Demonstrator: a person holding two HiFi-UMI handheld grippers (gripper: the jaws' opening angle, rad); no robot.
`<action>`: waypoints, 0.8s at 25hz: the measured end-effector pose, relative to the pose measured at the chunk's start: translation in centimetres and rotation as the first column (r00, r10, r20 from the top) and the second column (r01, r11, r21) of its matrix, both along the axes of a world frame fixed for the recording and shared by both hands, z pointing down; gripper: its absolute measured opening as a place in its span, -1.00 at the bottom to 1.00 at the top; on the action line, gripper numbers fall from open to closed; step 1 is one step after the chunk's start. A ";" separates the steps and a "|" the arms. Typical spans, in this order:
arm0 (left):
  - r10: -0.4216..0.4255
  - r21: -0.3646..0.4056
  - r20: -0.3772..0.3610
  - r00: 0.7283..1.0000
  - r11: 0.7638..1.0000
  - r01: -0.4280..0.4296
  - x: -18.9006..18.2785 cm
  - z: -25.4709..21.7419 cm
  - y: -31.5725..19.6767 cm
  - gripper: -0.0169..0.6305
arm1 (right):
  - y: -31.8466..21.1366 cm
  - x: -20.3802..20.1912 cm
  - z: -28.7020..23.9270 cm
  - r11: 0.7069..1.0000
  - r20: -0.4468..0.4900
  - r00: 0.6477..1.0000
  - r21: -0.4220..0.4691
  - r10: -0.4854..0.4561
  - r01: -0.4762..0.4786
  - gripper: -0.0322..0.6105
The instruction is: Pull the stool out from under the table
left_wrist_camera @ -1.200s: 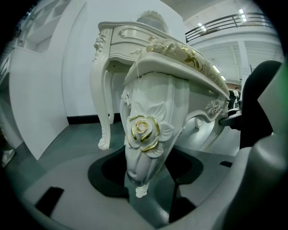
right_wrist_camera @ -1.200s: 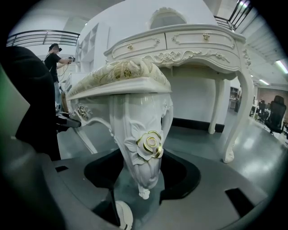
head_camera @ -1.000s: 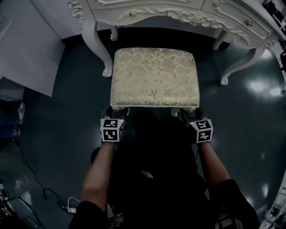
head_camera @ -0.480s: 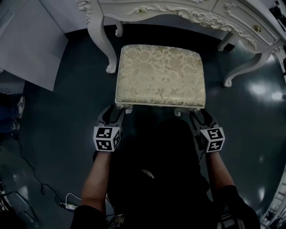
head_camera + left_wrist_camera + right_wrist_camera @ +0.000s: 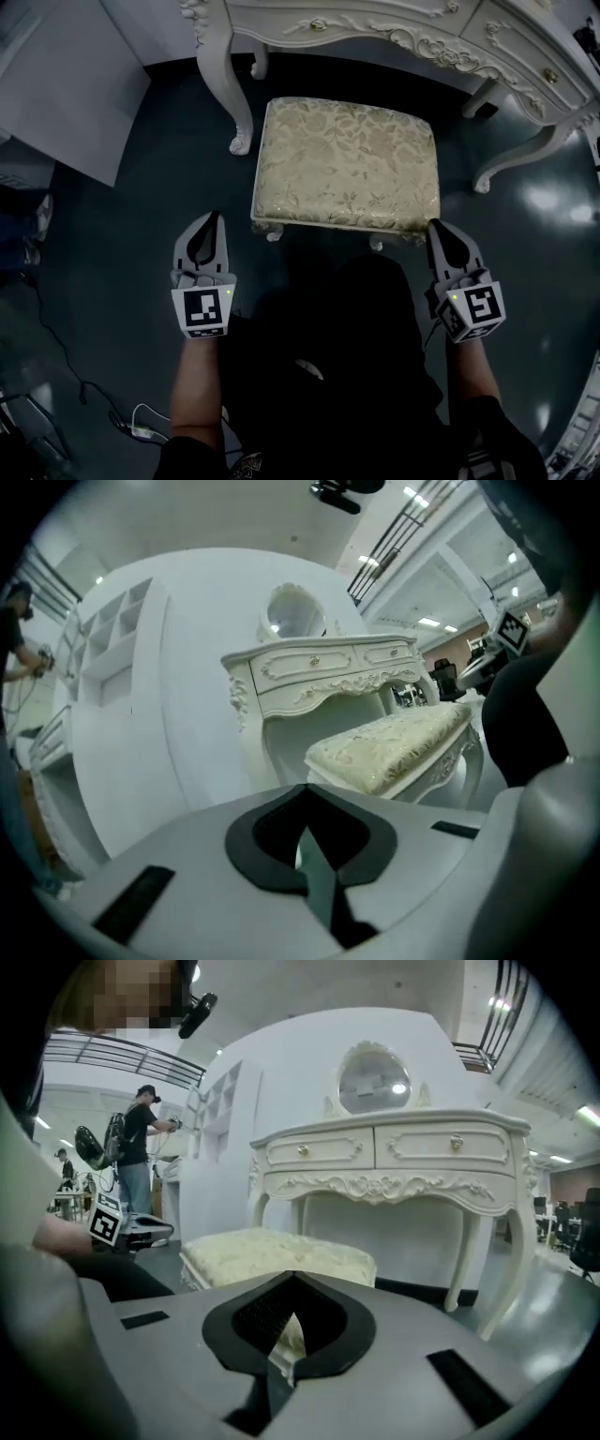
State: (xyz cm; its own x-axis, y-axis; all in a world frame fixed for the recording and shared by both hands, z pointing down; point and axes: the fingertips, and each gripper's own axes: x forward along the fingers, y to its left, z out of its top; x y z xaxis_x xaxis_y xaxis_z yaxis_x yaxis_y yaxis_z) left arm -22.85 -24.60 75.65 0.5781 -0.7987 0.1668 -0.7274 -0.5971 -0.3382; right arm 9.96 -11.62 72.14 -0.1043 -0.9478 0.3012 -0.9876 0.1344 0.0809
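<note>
The stool (image 5: pixel 345 165), with a cream floral cushion and white carved legs, stands on the dark floor in front of the white carved table (image 5: pixel 403 30), mostly outside its legs. My left gripper (image 5: pixel 215 218) hangs off the stool's near left corner, apart from it. My right gripper (image 5: pixel 438 226) hangs off the near right corner, also apart. Both pairs of jaws have just been closing and are now shut with nothing between them. In the left gripper view the shut left gripper (image 5: pixel 305 797) points past the stool (image 5: pixel 394 747). The shut right gripper (image 5: pixel 292 1281) faces the stool (image 5: pixel 277 1251) and table (image 5: pixel 389 1162).
A white panel (image 5: pixel 66 84) leans at the left of the floor. Cables (image 5: pixel 84 394) lie at the lower left. The table's curved legs (image 5: pixel 234 94) flank the stool. A person (image 5: pixel 141 1147) stands far off in the right gripper view.
Both grippers have come off the stool's near corners, drawn back toward me and risen. Their jaws went from open to shut and empty. The stool stays where it was.
</note>
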 end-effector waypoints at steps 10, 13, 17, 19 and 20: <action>0.000 0.030 0.013 1.000 1.000 -0.001 2.1 -4.7 -2.3 -0.92 | -6.8 -4.9 -0.7 0.985 -0.011 0.985 0.001 -0.173 0.173 -0.81; 0.005 -0.028 0.019 1.000 1.000 -0.004 3.5 -5.7 -2.2 -0.92 | -8.0 -5.5 -1.3 0.973 -0.011 0.974 -0.060 -0.225 0.224 -0.81; 0.009 -0.204 -0.013 1.000 0.979 -0.012 5.0 -8.2 -0.4 -0.92 | -7.9 -6.5 -4.4 0.942 0.029 0.957 -0.169 -0.289 0.290 -0.81; 0.007 -0.260 -0.026 1.000 0.966 -0.013 5.9 -10.6 0.5 -0.92 | -7.5 -6.7 -7.0 0.937 0.062 0.956 -0.188 -0.288 0.294 -0.81; 0.003 -0.281 -0.040 0.999 0.960 -0.014 6.4 -12.0 1.0 -0.92 | -7.3 -6.6 -8.4 0.935 0.080 0.955 -0.196 -0.284 0.295 -0.81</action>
